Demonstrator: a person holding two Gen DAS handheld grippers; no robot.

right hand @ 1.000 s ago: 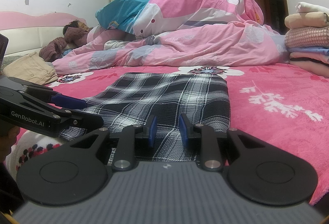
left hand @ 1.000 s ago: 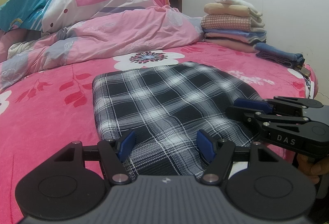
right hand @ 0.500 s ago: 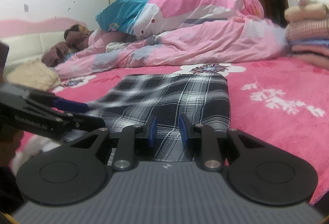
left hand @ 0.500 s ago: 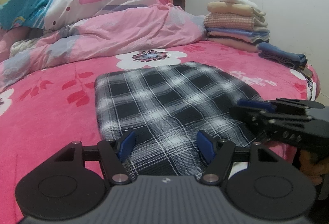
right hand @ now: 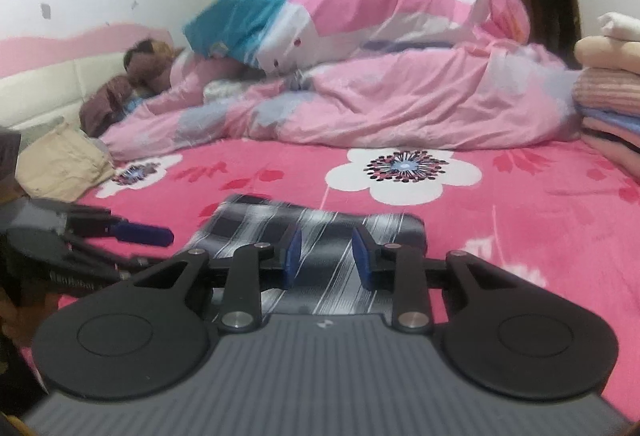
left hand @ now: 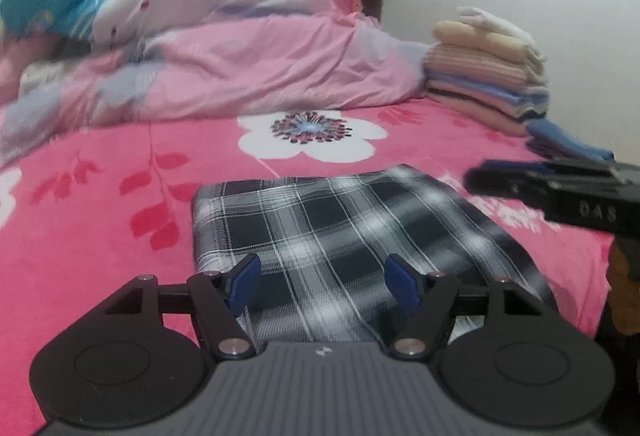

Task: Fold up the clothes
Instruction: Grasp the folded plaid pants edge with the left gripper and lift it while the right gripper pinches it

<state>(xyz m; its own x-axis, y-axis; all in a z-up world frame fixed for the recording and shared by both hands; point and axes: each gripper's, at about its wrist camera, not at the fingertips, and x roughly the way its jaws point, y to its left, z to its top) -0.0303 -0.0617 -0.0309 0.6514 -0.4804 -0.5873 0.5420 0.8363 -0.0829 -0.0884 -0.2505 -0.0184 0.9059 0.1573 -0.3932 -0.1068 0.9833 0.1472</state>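
My left tongs (left hand: 322,278) are spread wide with nothing between the blue pads, hanging just over the near edge of the plaid shirt (left hand: 340,232). My right tongs (right hand: 328,262) have just been opening a bit; there's a narrow gap between the pads and they aren't pinching anything, the shirt just shows through the gap from behind. The shirt is folded into a neat rectangle and lies flat on the pink flowered bed (left hand: 100,236), right in front of both tongs. Further back there's a rumpled pink duvet (left hand: 260,76) across the bed, and off to the right a stack of folded clothes (left hand: 488,76) against the wall. Beige cloth (right hand: 60,164) sits on the far left edge.
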